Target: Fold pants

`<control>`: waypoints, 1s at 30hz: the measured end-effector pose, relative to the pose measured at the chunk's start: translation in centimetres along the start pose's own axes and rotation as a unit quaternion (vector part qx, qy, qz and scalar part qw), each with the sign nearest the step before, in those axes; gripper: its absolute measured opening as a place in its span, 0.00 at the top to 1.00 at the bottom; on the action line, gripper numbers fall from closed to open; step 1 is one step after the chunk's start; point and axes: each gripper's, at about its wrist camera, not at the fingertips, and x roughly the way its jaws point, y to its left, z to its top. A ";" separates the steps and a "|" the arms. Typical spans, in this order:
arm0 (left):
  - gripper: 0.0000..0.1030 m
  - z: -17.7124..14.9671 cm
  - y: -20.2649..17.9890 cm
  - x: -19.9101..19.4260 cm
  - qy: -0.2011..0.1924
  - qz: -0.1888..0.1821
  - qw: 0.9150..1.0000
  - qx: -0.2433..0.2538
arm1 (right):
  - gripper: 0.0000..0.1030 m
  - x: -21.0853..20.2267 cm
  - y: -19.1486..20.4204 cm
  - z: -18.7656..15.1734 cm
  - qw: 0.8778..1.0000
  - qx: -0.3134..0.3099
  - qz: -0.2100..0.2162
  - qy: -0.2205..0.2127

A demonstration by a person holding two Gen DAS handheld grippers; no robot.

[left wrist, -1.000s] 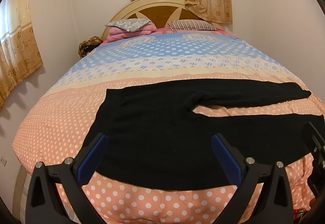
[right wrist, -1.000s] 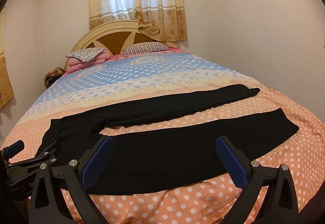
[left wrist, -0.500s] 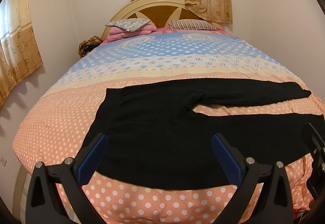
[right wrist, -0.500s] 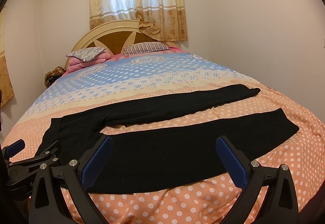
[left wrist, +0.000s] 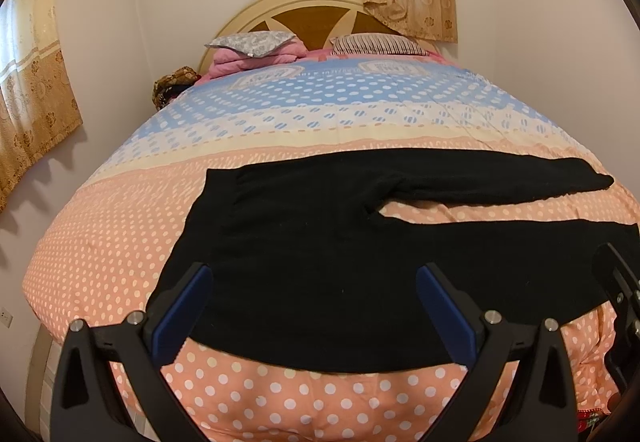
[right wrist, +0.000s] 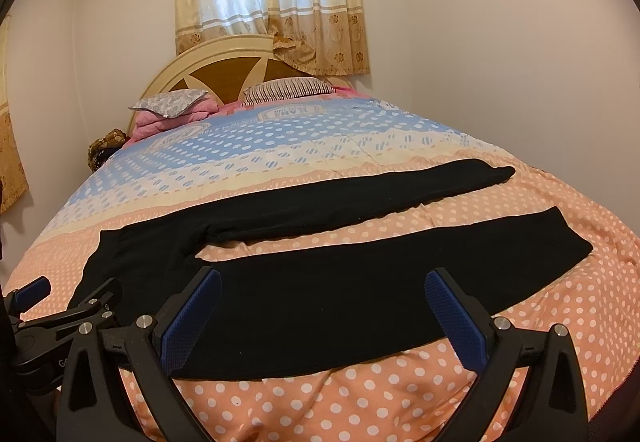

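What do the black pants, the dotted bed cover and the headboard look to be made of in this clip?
The black pants: soft matte knit, likely; it lies limp, without sheen, and no weave is resolvable. The dotted bed cover: printed woven fabric, possibly a padded quilt, judging by its puffed, softly creased surface. The headboard: glossy cream-painted frame around brown panels, probably wood or a wood-look board.
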 end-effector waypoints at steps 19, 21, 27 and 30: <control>0.00 0.0 1.8 2.3 0.021 0.006 1.000 -0.009 | 0.01 1.2 0.5 0.0 1.000 -0.018 0.017 0.003; 0.00 0.0 2.1 2.9 0.027 0.009 1.000 -0.009 | 0.01 1.7 0.6 0.0 1.000 -0.021 0.020 0.007; 0.00 0.5 3.1 4.6 0.040 0.015 0.999 -0.007 | 0.01 3.1 0.9 0.6 0.999 -0.032 0.021 0.013; 0.00 0.6 4.0 5.4 0.045 0.009 0.999 0.002 | 0.01 4.0 1.1 1.4 0.999 -0.042 0.027 0.015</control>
